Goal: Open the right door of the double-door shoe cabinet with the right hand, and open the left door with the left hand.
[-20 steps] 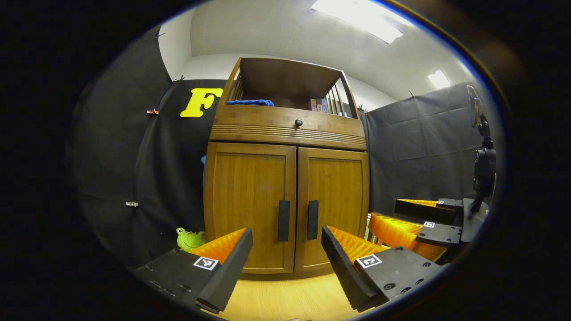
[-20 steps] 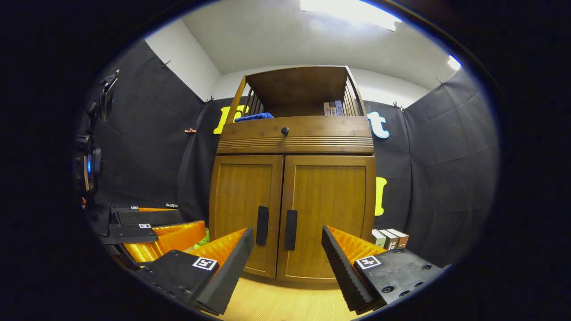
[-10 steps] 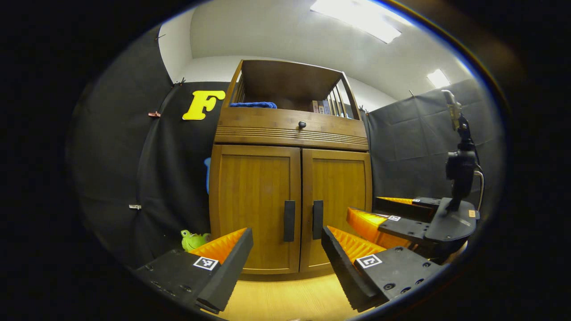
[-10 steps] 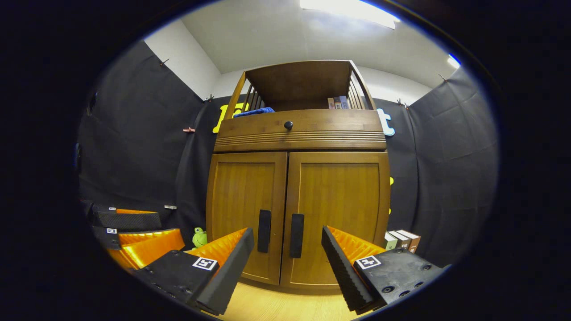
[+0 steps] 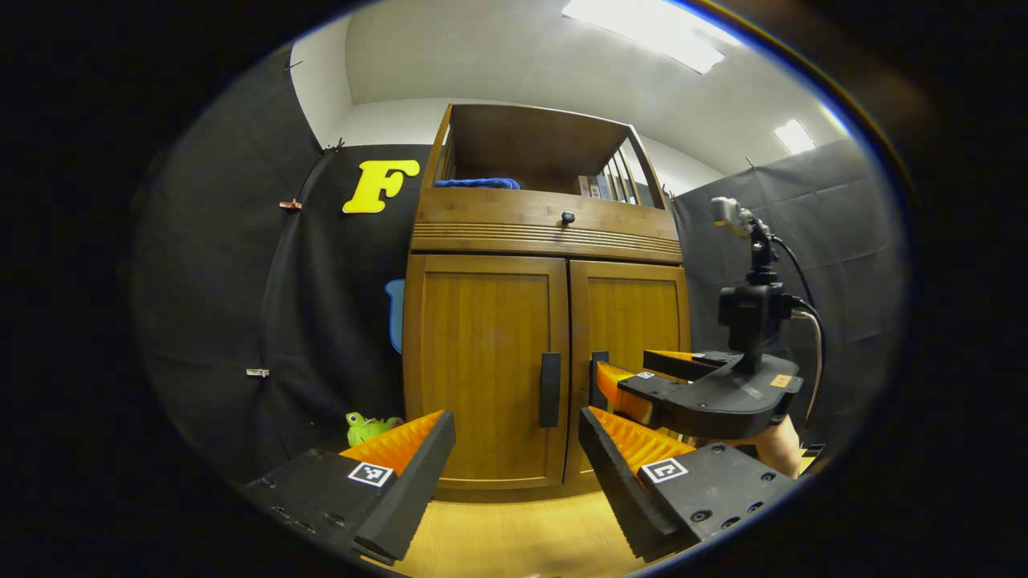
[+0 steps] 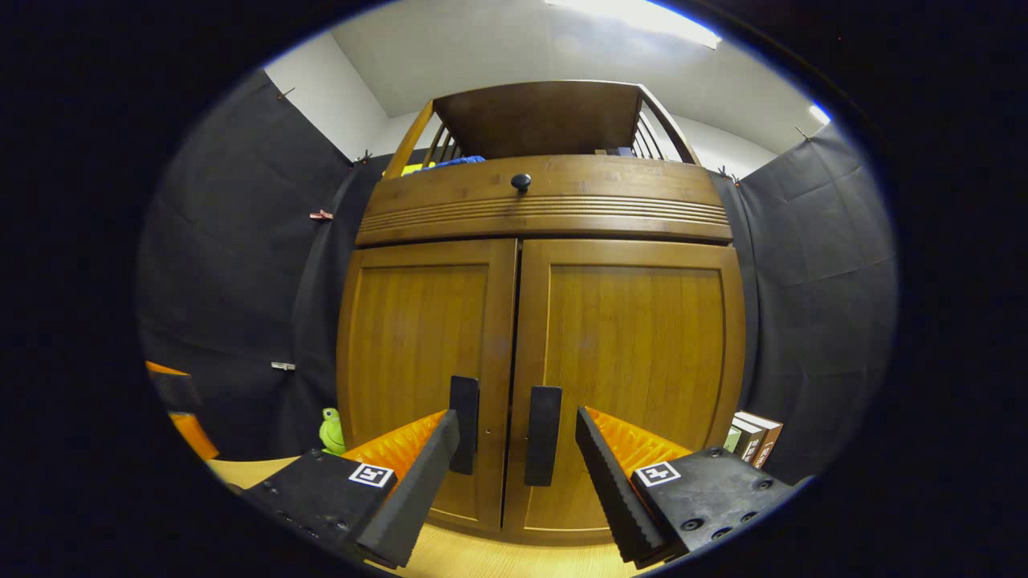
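The wooden shoe cabinet point(image 5: 546, 233) point(image 6: 546, 209) stands ahead with both doors closed. The left door point(image 5: 482, 369) point(image 6: 418, 353) has a dark vertical handle point(image 5: 549, 389) point(image 6: 464, 425). The right door point(image 5: 634, 321) point(image 6: 634, 369) carries its own handle point(image 6: 543, 435), which lies between my right gripper's fingers without contact. My right gripper point(image 6: 516, 421) is open and close to the doors. In the left gripper view the right gripper point(image 5: 625, 368) reaches in from the right, partly covering the right handle point(image 5: 598, 371). Farther back from the cabinet, my left gripper point(image 5: 518, 425) is open and holds nothing.
A drawer with a round knob point(image 6: 521, 181) sits above the doors, with a blue cloth point(image 5: 475, 183) and books point(image 5: 594, 186) on the open shelf. A green toy frog point(image 5: 365, 427) lies left of the cabinet; boxes point(image 6: 751, 437) stand at its right. The floor point(image 5: 522, 538) is light wood.
My right gripper has moved forward to the cabinet, so the right handle now lies between its fingers. My left gripper has shifted slightly; both doors stay closed.
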